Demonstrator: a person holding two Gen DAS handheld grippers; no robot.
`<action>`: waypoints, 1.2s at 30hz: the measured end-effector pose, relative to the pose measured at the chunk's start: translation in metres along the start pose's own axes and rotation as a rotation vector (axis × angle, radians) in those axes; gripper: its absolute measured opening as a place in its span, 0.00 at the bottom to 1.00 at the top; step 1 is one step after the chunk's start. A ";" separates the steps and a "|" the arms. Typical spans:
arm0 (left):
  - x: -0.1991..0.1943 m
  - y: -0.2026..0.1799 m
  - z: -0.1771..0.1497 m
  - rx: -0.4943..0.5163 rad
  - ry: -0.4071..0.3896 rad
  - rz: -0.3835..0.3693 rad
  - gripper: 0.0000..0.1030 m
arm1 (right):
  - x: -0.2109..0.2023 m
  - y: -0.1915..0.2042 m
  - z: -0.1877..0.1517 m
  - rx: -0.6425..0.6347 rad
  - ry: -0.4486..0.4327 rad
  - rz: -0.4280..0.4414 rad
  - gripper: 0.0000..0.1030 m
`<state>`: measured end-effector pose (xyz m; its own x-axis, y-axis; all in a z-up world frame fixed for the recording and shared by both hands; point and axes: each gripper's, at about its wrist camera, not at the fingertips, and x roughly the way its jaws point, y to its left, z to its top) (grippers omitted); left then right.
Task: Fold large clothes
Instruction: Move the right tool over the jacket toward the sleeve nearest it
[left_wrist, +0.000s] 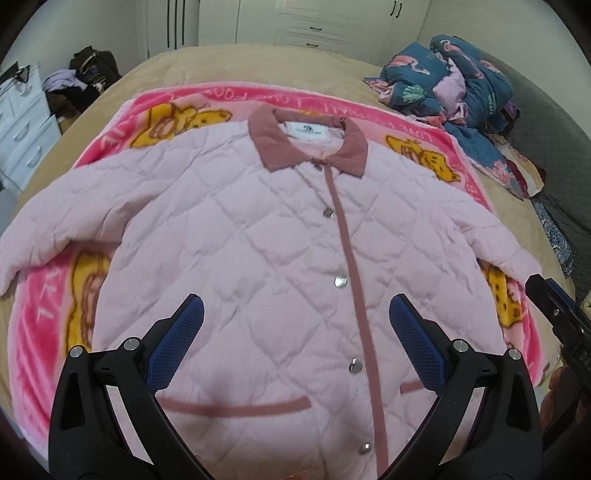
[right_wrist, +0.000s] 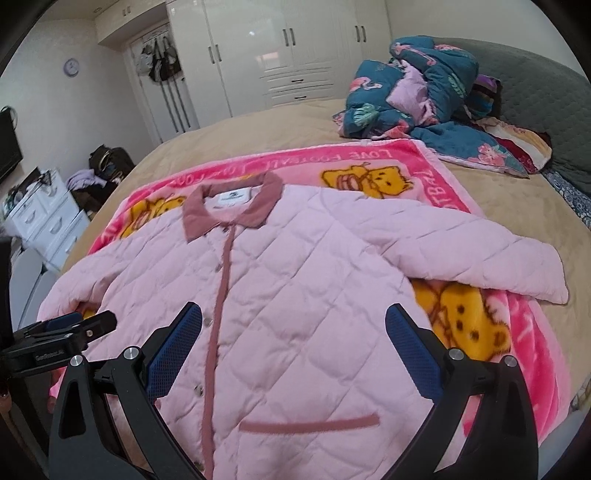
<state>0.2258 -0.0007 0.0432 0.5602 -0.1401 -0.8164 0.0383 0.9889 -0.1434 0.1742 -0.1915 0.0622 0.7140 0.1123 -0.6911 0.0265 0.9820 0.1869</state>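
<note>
Pink quilted jacket (left_wrist: 236, 236) lay flat, snapped closed, on a blanket (left_wrist: 48, 332); left gripper (left_wrist: 295, 325) and right gripper (right_wrist: 293, 328) hovered released above it.

jacket (left_wrist: 258, 229) flat on blanket (left_wrist: 155, 107), on bed (left_wrist: 221, 59)

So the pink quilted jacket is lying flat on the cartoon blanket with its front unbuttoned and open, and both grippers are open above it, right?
Not quite. The pink quilted jacket is buttoned shut, as the left wrist view shows. The rest holds: it lies flat on the cartoon blanket, and the left gripper and right gripper are open above it.
</note>
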 end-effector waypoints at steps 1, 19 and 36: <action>0.002 -0.002 0.005 0.008 -0.005 0.007 0.91 | 0.003 -0.005 0.005 0.010 -0.005 -0.006 0.96; 0.068 -0.034 0.058 0.051 0.037 0.045 0.91 | 0.049 -0.104 0.049 0.212 -0.012 -0.128 0.96; 0.127 -0.082 0.083 0.084 0.051 0.008 0.91 | 0.091 -0.209 0.038 0.406 0.023 -0.302 0.96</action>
<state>0.3627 -0.0957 -0.0018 0.5179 -0.1320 -0.8452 0.1044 0.9904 -0.0907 0.2600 -0.3920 -0.0135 0.6166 -0.1599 -0.7709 0.5029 0.8334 0.2293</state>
